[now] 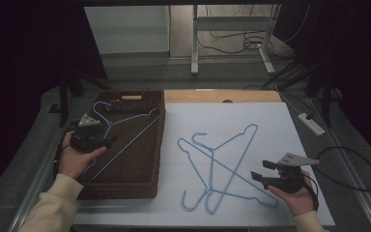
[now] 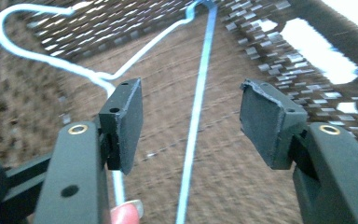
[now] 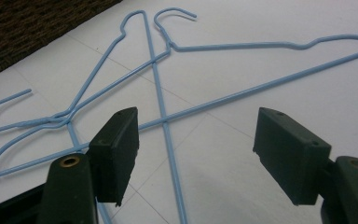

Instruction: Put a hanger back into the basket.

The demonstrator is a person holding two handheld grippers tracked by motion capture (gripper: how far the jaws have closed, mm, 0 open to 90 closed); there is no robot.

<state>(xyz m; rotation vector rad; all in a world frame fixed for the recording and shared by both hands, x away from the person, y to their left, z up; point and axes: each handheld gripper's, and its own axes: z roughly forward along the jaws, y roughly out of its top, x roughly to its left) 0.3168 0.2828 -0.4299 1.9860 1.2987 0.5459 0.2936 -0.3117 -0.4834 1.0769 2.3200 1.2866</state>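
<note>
1. The left tongs (image 1: 110,140) hover over the wicker basket (image 1: 159,145), pads well apart and gripping nothing.
2. A blue hanger (image 2: 193,126) lies in the basket; its straight wire runs between the pads, apparently untouched.
3. The right tongs (image 1: 261,170) stand wide open and empty above the white counter (image 1: 270,121).
4. Three more blue hangers (image 1: 222,164) lie crossed on the counter, just left of the right tongs.
</note>
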